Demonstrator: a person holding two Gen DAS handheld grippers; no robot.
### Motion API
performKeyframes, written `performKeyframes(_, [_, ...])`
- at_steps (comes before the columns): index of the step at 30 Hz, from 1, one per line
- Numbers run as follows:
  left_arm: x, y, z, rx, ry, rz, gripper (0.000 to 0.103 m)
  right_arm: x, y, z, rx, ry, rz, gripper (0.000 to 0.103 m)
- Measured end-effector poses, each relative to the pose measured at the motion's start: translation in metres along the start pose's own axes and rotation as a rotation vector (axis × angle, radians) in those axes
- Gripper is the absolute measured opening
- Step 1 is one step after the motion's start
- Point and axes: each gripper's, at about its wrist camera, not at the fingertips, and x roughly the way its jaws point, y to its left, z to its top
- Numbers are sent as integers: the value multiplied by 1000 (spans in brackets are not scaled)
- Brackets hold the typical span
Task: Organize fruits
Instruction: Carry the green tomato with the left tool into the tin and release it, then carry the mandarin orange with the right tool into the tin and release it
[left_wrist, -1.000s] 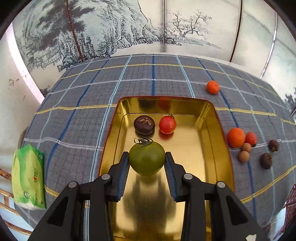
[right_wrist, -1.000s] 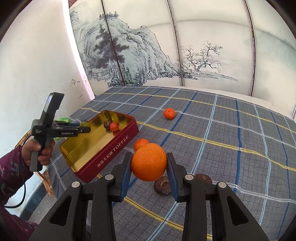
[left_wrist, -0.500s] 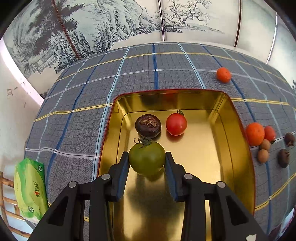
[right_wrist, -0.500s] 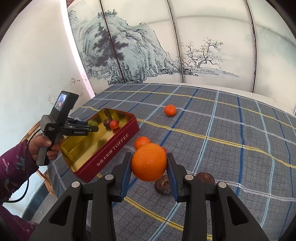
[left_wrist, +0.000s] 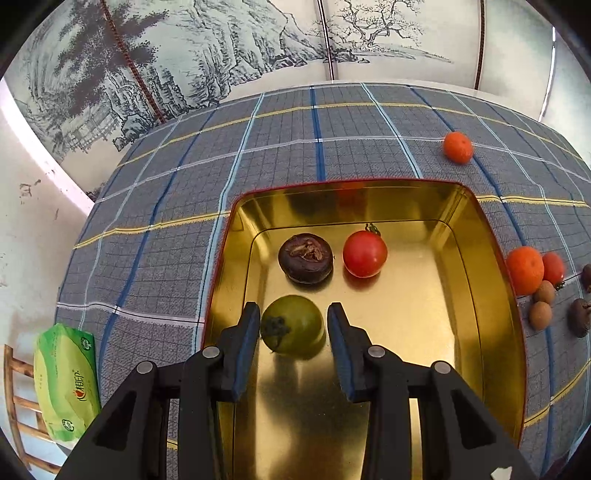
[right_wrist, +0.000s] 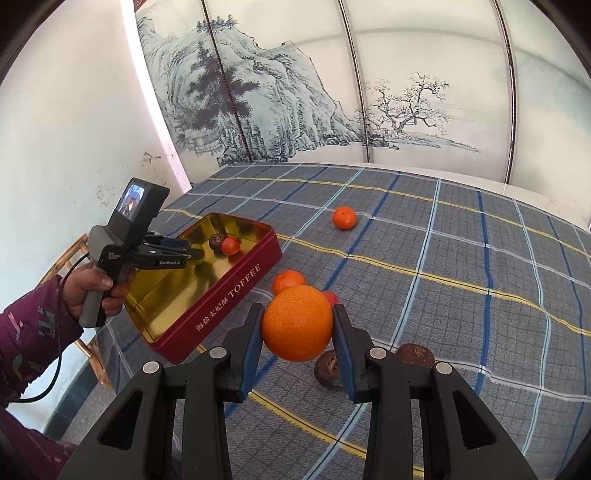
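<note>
Tabletop: hand-held gripper (right_wrist: 298, 328) clamping orange (right_wrist: 297, 323)

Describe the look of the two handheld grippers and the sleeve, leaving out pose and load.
Both the left gripper and the right gripper have black angular plastic fingers with blue pads and silver screws. The left's grey pistol handle carries a small screen, white lettering and a black cable. The patterned maroon sleeve covers the forearm.

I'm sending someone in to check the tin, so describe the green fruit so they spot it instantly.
Find the red toffee tin with the gold inside on the plaid cloth. The green tomato sits on its floor between the left gripper fingers, the only green fruit, nearer than the brown one and the red tomato.
</note>
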Motion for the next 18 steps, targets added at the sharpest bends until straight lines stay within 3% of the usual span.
performKeyframes(4, [-4, -2, -1, 9, -16, 16, 37, 0, 1, 0, -4, -1, 3, 37])
performKeyframes(8, [-16, -7, -6, 21, -57, 50, 49, 0, 4, 3, -9, 1, 5, 37])
performKeyframes(12, [-31, -13, -12, 38, -97, 79, 52, -1, 7, 3, -14, 4, 9, 37])
performKeyframes(18, [-55, -18, -23, 22, -135, 72, 58, -1, 16, 5, -26, 7, 21, 37])
